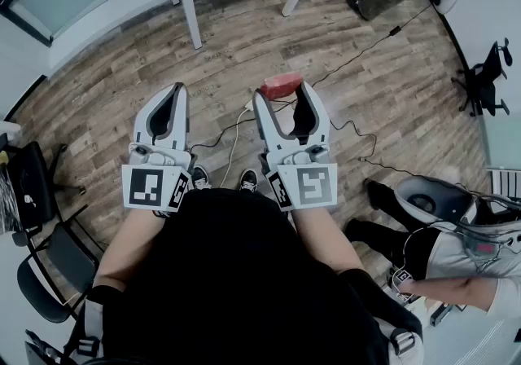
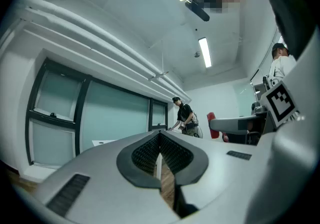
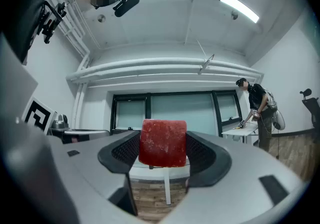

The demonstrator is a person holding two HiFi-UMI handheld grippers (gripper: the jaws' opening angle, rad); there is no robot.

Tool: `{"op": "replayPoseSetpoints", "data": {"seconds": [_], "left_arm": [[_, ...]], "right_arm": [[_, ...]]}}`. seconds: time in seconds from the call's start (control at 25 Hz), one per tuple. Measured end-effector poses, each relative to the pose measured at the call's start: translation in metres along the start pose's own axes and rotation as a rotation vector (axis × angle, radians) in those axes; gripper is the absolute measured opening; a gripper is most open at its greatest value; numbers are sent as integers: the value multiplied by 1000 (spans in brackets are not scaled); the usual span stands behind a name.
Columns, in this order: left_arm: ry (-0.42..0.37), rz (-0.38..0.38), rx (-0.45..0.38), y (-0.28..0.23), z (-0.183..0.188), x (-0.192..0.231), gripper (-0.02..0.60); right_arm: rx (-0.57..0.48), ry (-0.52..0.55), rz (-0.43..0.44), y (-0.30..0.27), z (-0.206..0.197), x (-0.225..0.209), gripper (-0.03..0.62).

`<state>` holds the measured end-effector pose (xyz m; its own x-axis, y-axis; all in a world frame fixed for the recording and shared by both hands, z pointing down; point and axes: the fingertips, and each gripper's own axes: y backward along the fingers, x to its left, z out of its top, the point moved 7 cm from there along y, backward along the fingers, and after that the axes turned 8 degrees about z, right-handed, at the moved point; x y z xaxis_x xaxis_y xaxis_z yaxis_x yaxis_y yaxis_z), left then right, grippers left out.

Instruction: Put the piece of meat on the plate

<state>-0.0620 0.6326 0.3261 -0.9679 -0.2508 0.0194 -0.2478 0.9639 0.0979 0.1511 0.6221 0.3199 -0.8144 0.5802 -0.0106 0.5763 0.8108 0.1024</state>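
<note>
The piece of meat [image 1: 281, 85] is a red, squarish slab, held in mid-air well above the wooden floor. My right gripper [image 1: 285, 94] is shut on it; in the right gripper view the meat [image 3: 163, 143] fills the gap between the dark ribbed pads [image 3: 125, 152], upright and sticking out above them. My left gripper [image 1: 174, 93] is held level beside it, to the left, jaws together with nothing between them [image 2: 160, 140]. The left gripper view also catches the right gripper [image 2: 240, 125] with a bit of red meat [image 2: 212, 118]. No plate shows in any view.
A white table [image 1: 193, 17] stands ahead on the wooden floor [image 1: 106, 86], with cables [image 1: 358, 46] trailing across it. Black chairs [image 1: 32, 184] are at the left, an office chair [image 1: 487, 78] at the right. A seated person [image 1: 440, 249] is close on the right; another person [image 3: 257, 105] stands at a far table.
</note>
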Motion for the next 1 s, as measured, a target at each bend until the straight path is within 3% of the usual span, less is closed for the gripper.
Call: {"op": "replayPoseSetpoints", "data": {"seconds": [0.76, 1.0], "left_arm": [[18, -19, 26, 1, -3, 106, 3], [16, -8, 41, -10, -10, 122, 3]], "right_arm": [[26, 15, -44, -69, -7, 70, 290], [49, -7, -36, -93, -18, 72, 290]]}}
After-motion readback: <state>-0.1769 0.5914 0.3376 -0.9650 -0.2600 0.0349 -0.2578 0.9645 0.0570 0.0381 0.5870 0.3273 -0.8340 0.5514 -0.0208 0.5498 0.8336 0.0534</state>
